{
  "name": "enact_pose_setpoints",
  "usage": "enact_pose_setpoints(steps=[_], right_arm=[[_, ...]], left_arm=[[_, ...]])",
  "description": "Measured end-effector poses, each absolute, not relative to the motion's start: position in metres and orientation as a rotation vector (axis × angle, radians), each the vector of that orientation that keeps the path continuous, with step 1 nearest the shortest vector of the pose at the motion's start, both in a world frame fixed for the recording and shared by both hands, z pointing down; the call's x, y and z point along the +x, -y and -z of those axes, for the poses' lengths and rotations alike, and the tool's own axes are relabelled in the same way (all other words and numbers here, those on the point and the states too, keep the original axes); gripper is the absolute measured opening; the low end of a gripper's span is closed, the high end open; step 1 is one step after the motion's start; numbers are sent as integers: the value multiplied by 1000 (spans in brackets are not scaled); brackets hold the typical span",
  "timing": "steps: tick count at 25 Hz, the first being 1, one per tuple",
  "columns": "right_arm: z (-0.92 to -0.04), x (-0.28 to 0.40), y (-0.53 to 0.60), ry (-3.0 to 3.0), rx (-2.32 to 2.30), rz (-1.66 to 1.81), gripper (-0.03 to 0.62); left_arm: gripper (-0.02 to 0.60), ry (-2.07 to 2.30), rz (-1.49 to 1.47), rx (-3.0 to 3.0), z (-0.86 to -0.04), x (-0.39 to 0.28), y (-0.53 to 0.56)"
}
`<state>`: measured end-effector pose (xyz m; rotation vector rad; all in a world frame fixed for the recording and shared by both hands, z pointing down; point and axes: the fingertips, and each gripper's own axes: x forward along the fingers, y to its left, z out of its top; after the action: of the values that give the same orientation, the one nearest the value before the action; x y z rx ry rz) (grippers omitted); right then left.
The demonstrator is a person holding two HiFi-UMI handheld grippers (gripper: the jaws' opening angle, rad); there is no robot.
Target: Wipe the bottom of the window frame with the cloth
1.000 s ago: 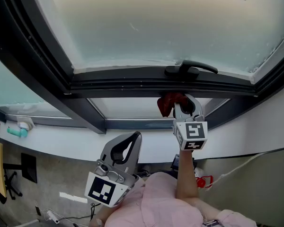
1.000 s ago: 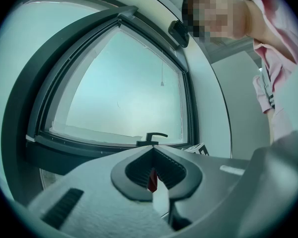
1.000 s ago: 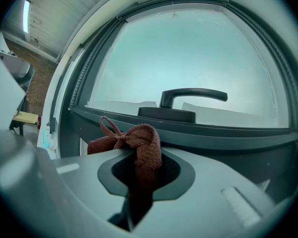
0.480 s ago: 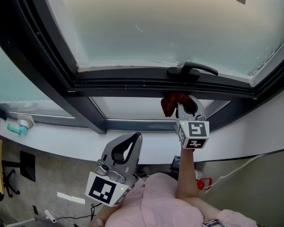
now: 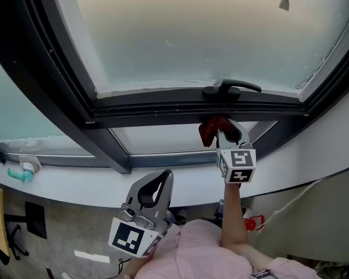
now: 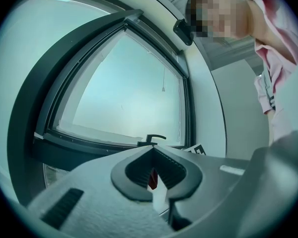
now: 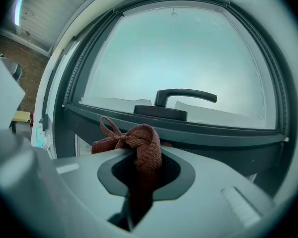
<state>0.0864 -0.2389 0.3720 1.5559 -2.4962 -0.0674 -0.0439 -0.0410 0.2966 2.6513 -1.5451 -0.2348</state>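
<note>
A rust-red cloth (image 5: 212, 128) is bunched against the underside of the dark bottom rail of the window frame (image 5: 163, 108), just below the black handle (image 5: 231, 89). My right gripper (image 5: 228, 133) is shut on it. In the right gripper view the cloth (image 7: 139, 140) bulges out of the right gripper (image 7: 146, 158), with the frame rail (image 7: 213, 133) and handle (image 7: 185, 96) right behind. My left gripper (image 5: 160, 178) hangs low by the person's chest, shut and empty, apart from the window. Its own view has the left gripper (image 6: 153, 153) pointing up at the handle (image 6: 151, 139).
A white sill (image 5: 75, 185) curves below the window, with a small teal and white object (image 5: 20, 171) at its left end. A blind-cord pull (image 5: 284, 3) hangs at the top right. A white cable and a red item (image 5: 253, 222) lie on the floor.
The right gripper and cloth have shifted slightly right under the handle, staying against the rail. The head view has tilted a little. The left gripper has hardly moved.
</note>
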Motion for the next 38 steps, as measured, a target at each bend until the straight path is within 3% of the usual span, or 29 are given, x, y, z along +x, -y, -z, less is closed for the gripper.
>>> enact_pose_setpoints(steps=[23, 38], right_arm=[[-349, 167, 103, 2351, 1895, -119, 57], [-370, 199, 97, 2277, 1901, -173, 57]], left_arm=[[0, 1281, 249, 2735, -303, -86, 26], [-2, 1142, 199, 2766, -310, -45, 50]])
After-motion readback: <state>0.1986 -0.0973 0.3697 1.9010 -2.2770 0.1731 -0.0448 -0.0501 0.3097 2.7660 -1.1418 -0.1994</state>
